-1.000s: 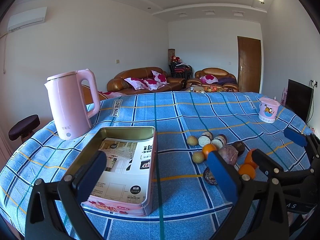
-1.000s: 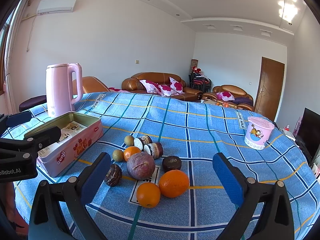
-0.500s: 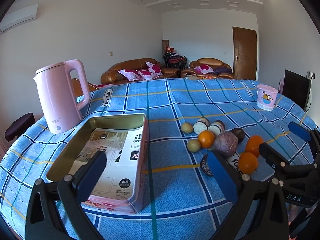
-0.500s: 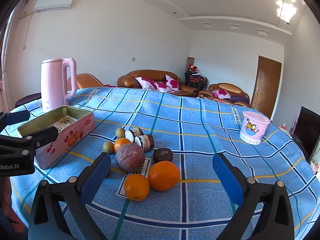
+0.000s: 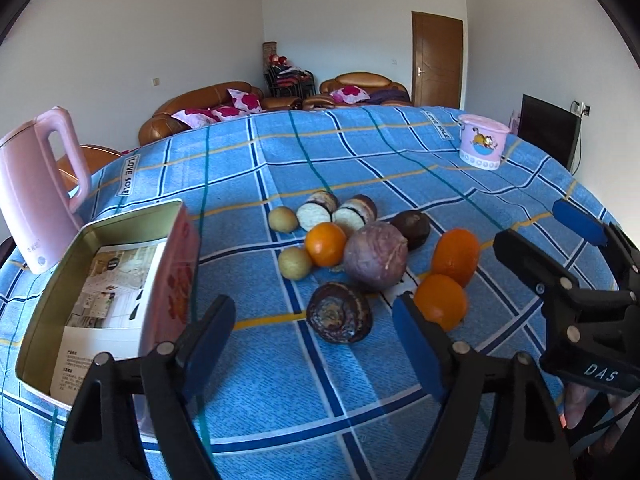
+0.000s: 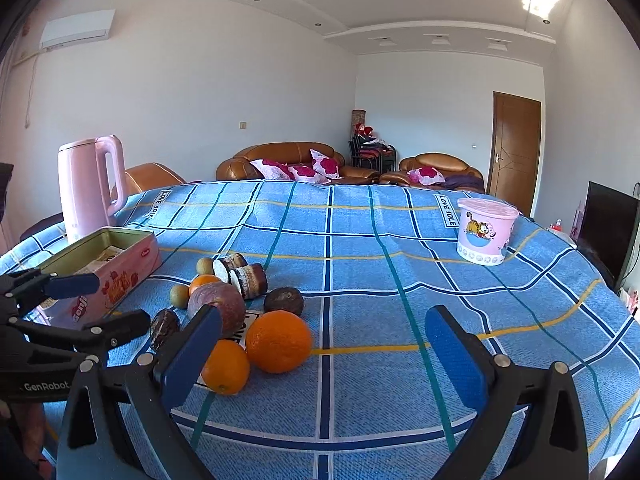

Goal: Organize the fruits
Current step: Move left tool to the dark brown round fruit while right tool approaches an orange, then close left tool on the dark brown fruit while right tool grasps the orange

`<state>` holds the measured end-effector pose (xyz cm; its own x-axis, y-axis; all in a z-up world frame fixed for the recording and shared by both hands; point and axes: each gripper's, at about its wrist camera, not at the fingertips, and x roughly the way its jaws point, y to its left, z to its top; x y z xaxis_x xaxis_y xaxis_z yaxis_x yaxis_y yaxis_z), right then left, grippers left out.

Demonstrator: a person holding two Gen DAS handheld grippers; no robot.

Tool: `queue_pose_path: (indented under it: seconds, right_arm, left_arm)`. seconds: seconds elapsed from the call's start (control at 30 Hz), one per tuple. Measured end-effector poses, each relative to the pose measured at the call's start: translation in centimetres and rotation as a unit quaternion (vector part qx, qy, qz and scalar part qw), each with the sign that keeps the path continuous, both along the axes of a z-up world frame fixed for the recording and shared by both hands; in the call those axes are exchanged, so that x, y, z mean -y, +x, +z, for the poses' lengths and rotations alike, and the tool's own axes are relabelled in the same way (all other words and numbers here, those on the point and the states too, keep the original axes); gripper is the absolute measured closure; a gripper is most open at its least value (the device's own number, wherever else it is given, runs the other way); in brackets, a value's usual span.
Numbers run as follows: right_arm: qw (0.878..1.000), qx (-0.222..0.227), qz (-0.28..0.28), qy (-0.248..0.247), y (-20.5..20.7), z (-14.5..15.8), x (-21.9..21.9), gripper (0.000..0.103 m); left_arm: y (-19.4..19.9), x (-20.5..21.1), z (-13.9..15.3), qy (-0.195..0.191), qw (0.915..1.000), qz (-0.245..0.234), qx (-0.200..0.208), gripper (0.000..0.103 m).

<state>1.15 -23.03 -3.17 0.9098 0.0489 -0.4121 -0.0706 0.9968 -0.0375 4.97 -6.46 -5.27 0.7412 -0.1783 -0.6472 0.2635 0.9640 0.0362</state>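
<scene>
Worktop (image 5: 360, 400) under a blue checked cloth, carrying everything. Pink kettle (image 5: 36, 200) upright at far left, open pink tin (image 5: 100, 300) just beside it with a printed leaflet inside. Pink cartoon tub (image 6: 484, 236) well apart at far right. Fruit cluster mid-cloth: large purple fruit (image 5: 376, 256) at centre, big orange (image 6: 278, 340) touching a smaller orange (image 6: 226, 366), dark brown fruit (image 5: 340, 318) nearest. Left gripper (image 5: 312, 344) held low and level, fingers (image 5: 208, 336) spread wide, released, flanking the dark brown fruit without contact. Right gripper (image 6: 324, 356) likewise level, fingers (image 6: 192, 356) parted, grasping nothing, just behind the oranges.
</scene>
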Motion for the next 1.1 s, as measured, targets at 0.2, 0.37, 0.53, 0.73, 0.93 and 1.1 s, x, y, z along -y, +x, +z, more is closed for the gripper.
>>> queue_pose_path:
  seconds: [0.2, 0.37, 0.53, 0.73, 0.93, 1.1]
  right_arm:
    - [1.0, -0.003, 0.005, 0.006, 0.1, -0.1, 0.0, 0.001]
    - [1.0, -0.01, 0.017, 0.015, 0.3, -0.2, 0.1, 0.006]
    - [0.998, -0.031, 0.054, -0.005, 0.6, -0.9, -1.1, 0.029]
    - [0.997, -0.045, 0.063, -0.026, 1.1, -0.8, -1.8, 0.031]
    - [0.994, -0.091, 0.053, -0.002, 3.7, -0.9, -1.2, 0.031]
    - [0.99, -0.13, 0.058, 0.02, 5.2, -1.5, -1.0, 0.031]
  left_arm:
    - [2.2, 0.3, -0.9, -0.019, 0.9982, -0.012, -0.056, 0.045]
    - [2.0, -0.1, -1.0, -0.033, 0.9979, -0.019, -0.053, 0.074]
    - [1.2, -1.5, -0.5, -0.026, 0.9995, 0.012, -0.016, 0.075]
    - [1.6, -1.9, -0.7, -0.034, 0.9991, 0.005, -0.024, 0.08]
    - [1.9, -1.8, -0.9, -0.027, 0.9991, 0.008, -0.032, 0.076]
    - [2.5, -1.8, -1.3, -0.034, 0.9979, 0.002, -0.055, 0.055]
